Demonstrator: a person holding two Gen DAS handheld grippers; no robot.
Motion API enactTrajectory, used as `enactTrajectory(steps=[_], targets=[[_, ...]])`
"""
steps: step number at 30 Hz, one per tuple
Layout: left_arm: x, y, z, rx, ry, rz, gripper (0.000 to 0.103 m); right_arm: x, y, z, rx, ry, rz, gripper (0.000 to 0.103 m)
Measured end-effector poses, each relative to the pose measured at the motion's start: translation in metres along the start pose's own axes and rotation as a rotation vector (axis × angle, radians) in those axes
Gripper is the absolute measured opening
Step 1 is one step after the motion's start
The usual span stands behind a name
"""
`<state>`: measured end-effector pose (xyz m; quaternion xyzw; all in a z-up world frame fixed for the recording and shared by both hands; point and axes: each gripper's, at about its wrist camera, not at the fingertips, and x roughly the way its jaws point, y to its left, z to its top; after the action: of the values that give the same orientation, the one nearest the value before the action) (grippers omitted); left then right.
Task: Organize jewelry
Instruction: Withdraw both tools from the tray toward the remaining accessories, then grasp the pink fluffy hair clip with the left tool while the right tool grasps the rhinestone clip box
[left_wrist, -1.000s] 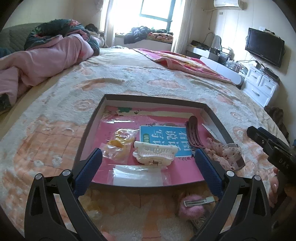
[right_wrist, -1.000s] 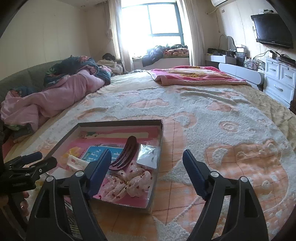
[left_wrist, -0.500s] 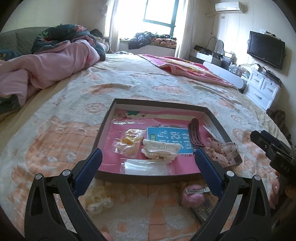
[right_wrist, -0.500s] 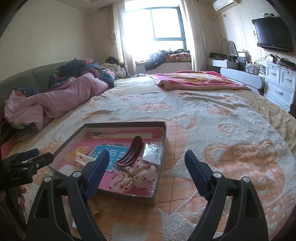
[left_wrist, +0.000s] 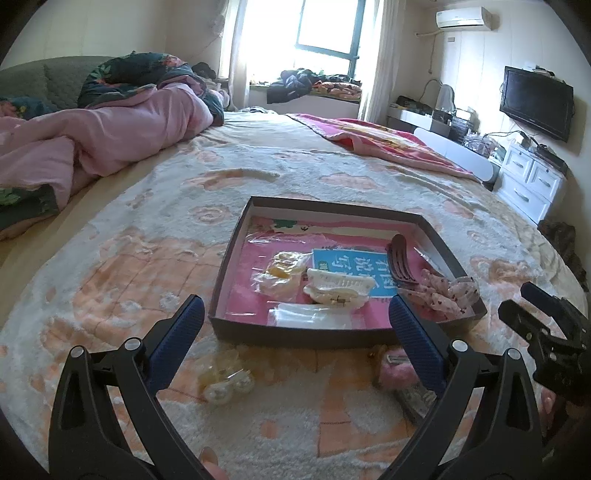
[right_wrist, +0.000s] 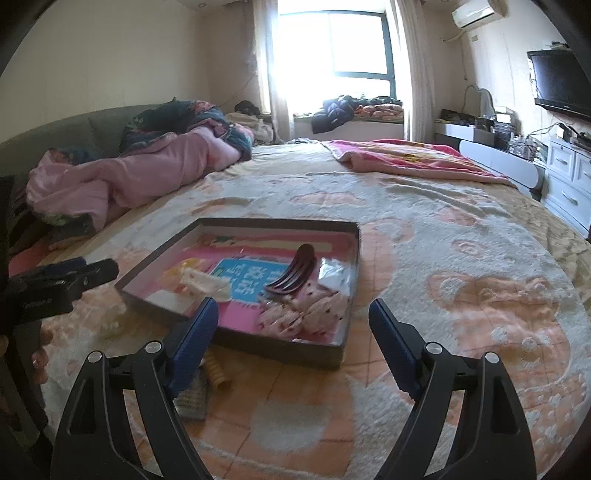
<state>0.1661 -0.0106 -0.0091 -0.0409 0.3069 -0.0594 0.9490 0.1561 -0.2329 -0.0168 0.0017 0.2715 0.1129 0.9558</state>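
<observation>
A dark shallow box (left_wrist: 303, 336) (right_wrist: 273, 345) with a pink lining lies on the bed. It holds a white claw clip (left_wrist: 338, 289), a brown comb clip (left_wrist: 400, 264) (right_wrist: 293, 271), a pink patterned scrunchie (left_wrist: 443, 291) (right_wrist: 314, 308), a yellow item in a clear bag (left_wrist: 282, 271) and a clear bag (left_wrist: 310, 315). On the blanket in front of the box lie a pale yellow clip (left_wrist: 223, 380), a pink fluffy clip (left_wrist: 395, 371) and an orange spiral tie (right_wrist: 218, 373). My left gripper (left_wrist: 295, 332) is open and empty, short of the box. My right gripper (right_wrist: 291, 332) is open and empty over the box's near right corner.
The bed has a cream and orange fleece blanket (left_wrist: 147, 258). A pink quilt (left_wrist: 92, 144) is heaped at the far left, a red blanket (right_wrist: 406, 158) at the far right. White drawers (left_wrist: 532, 184) and a TV (left_wrist: 535, 103) stand along the right wall.
Both grippers have drawn back and up from the box, so it looks smaller and farther. The loose clips in front of the box have come into view. Both stay open.
</observation>
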Motion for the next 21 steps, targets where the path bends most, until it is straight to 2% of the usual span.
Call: enactTrajectory(steps=[11, 21], targets=[[-0.009, 0.006, -0.01, 0.005, 0.011, 0.014, 0.091, -0.004, 0.019, -0.017, -0.035, 0.042, 0.043, 0.081], [-0.007, 0.0, -0.018, 0.035, 0.052, -0.009, 0.091, 0.0, 0.037, -0.039, -0.06, 0.108, 0.08, 0.081]])
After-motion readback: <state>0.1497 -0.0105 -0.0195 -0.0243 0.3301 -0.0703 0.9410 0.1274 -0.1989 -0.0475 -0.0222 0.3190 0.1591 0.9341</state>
